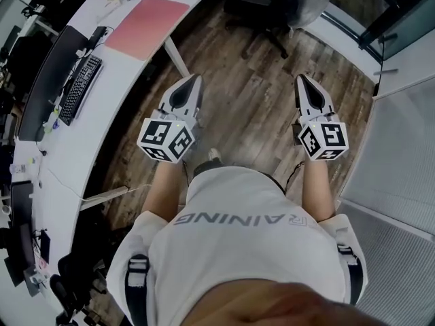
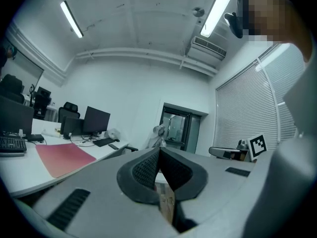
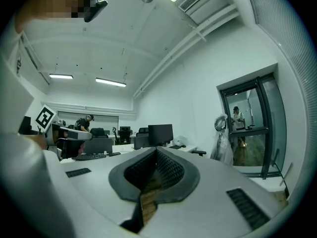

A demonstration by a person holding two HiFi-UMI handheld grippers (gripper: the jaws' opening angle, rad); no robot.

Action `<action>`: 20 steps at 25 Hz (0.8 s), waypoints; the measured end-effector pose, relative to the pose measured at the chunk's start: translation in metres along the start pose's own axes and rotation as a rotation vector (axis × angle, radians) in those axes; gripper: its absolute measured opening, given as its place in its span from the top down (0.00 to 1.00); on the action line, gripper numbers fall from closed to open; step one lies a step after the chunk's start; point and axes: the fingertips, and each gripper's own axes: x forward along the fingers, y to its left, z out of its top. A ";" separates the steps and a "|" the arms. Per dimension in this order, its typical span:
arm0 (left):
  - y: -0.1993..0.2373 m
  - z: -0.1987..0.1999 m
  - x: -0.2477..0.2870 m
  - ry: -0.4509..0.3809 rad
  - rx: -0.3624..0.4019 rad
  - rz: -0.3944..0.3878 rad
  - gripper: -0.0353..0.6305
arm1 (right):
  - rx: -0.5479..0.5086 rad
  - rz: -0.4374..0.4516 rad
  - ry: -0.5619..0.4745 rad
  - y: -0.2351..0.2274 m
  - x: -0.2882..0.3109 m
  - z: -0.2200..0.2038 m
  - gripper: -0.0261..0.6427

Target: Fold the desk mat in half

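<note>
The pink desk mat (image 1: 146,27) lies flat and unfolded on the long white desk (image 1: 115,107), far ahead and to the left of both grippers. In the left gripper view the desk mat (image 2: 62,157) shows at the lower left. My left gripper (image 1: 198,78) and my right gripper (image 1: 299,78) hang side by side over the wooden floor, well away from the desk. Both point forward, with the tips of their jaws together and nothing between them. The left gripper (image 2: 159,150) and the right gripper (image 3: 156,150) each show dark ribbed pads meeting at the tip.
A black keyboard (image 1: 80,87) and a monitor (image 1: 46,80) stand on the desk, left of the mat. A desk leg (image 1: 177,56) comes down near the mat. An office chair (image 1: 262,9) stands ahead. A partition wall (image 1: 401,155) runs along the right.
</note>
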 end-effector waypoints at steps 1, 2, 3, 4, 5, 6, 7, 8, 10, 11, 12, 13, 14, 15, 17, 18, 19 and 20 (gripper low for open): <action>0.008 0.001 0.002 0.000 -0.004 -0.003 0.91 | -0.004 -0.003 0.003 0.003 0.007 0.000 0.93; 0.017 0.002 0.004 0.001 -0.008 -0.007 0.91 | -0.008 -0.005 0.006 0.007 0.014 -0.001 0.93; 0.024 0.002 0.007 0.003 -0.013 -0.011 0.91 | -0.013 -0.007 0.010 0.010 0.020 -0.001 0.93; 0.031 0.003 0.009 0.006 -0.018 -0.016 0.91 | -0.017 -0.010 0.014 0.012 0.027 -0.001 0.93; 0.038 0.003 0.012 0.008 -0.022 -0.021 0.91 | -0.019 -0.014 0.018 0.014 0.034 -0.002 0.93; 0.044 0.003 0.015 0.010 -0.024 -0.025 0.91 | -0.020 -0.019 0.021 0.014 0.041 -0.002 0.93; 0.051 0.004 0.017 0.010 -0.026 -0.029 0.91 | -0.021 -0.022 0.024 0.016 0.047 -0.003 0.93; 0.057 0.005 0.020 0.008 -0.027 -0.030 0.91 | -0.025 -0.022 0.027 0.018 0.054 -0.004 0.93; 0.072 0.008 0.023 0.004 -0.032 -0.028 0.91 | -0.040 -0.017 0.034 0.023 0.069 -0.005 0.93; 0.079 0.009 0.024 0.002 -0.035 -0.025 0.91 | -0.045 -0.013 0.037 0.026 0.077 -0.004 0.93; 0.086 0.011 0.026 0.000 -0.038 -0.023 0.91 | -0.047 -0.010 0.038 0.029 0.085 -0.003 0.93; 0.093 0.012 0.026 -0.002 -0.041 -0.021 0.91 | -0.049 -0.007 0.039 0.032 0.093 -0.002 0.93; 0.100 0.013 0.026 -0.003 -0.042 -0.019 0.91 | -0.052 -0.001 0.040 0.036 0.100 -0.001 0.93; 0.106 0.015 0.026 -0.005 -0.043 -0.015 0.91 | -0.059 0.006 0.041 0.040 0.107 0.000 0.93; 0.121 0.019 0.026 -0.013 -0.046 -0.006 0.91 | -0.073 0.018 0.041 0.047 0.123 0.003 0.93; 0.128 0.021 0.026 -0.018 -0.048 -0.001 0.91 | -0.078 0.022 0.040 0.050 0.131 0.004 0.93; 0.135 0.023 0.026 -0.021 -0.049 0.005 0.91 | -0.080 0.026 0.042 0.052 0.140 0.004 0.93; 0.142 0.024 0.026 -0.023 -0.051 0.012 0.91 | -0.080 0.031 0.046 0.055 0.148 0.003 0.93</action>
